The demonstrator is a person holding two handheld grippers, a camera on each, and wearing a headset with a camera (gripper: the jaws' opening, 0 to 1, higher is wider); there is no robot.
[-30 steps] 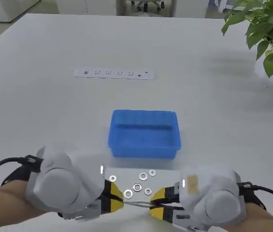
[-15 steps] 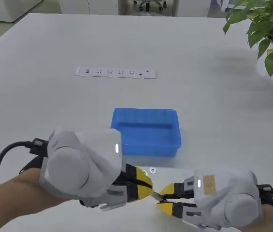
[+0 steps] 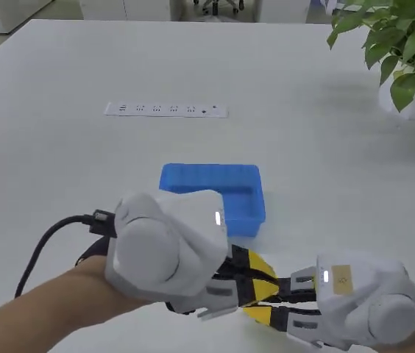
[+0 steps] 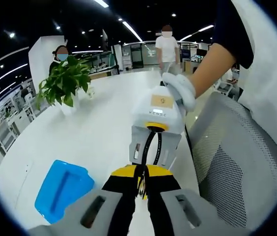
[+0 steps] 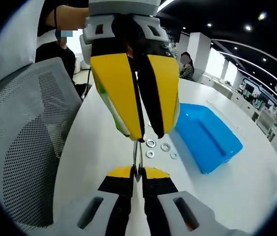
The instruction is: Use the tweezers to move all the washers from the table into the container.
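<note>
Right now my right gripper [image 5: 136, 173] has its two jaws pressed together on one end of the tweezers [image 5: 136, 156], a thin metal sliver standing up between the yellow tips; my left gripper [image 5: 147, 132] meets it nose to nose from the opposite side, its jaws likewise pinched on the far end of the same tool; so both are clamped on one pair of tweezers, and neither carries a washer. I judge the double hold is there to seat the tool: one side steadies it while the other finds a grip from which a squeeze would close the tips; as it lies, the tool spans from jaw to jaw above the table [image 5: 96, 147] and points at nothing, so picking is not yet under way.

Just beyond the jaws, in the right gripper view, the washers [image 5: 151, 143] lie flat on the table in a loose cluster; I count four, each apart from the next, though the left jaws could hide more; in the head view my grippers cover that patch.

The container [image 5: 208, 136], one blue open tray, sits just past the washers, near enough for short carries; what shows of its floor in the head view is bare.

Farther out: one power strip [image 3: 166, 110] beyond the tray, one potted plant [image 4: 62, 83] at the table's far corner, one mesh chair [image 5: 20, 147] beside me.
</note>
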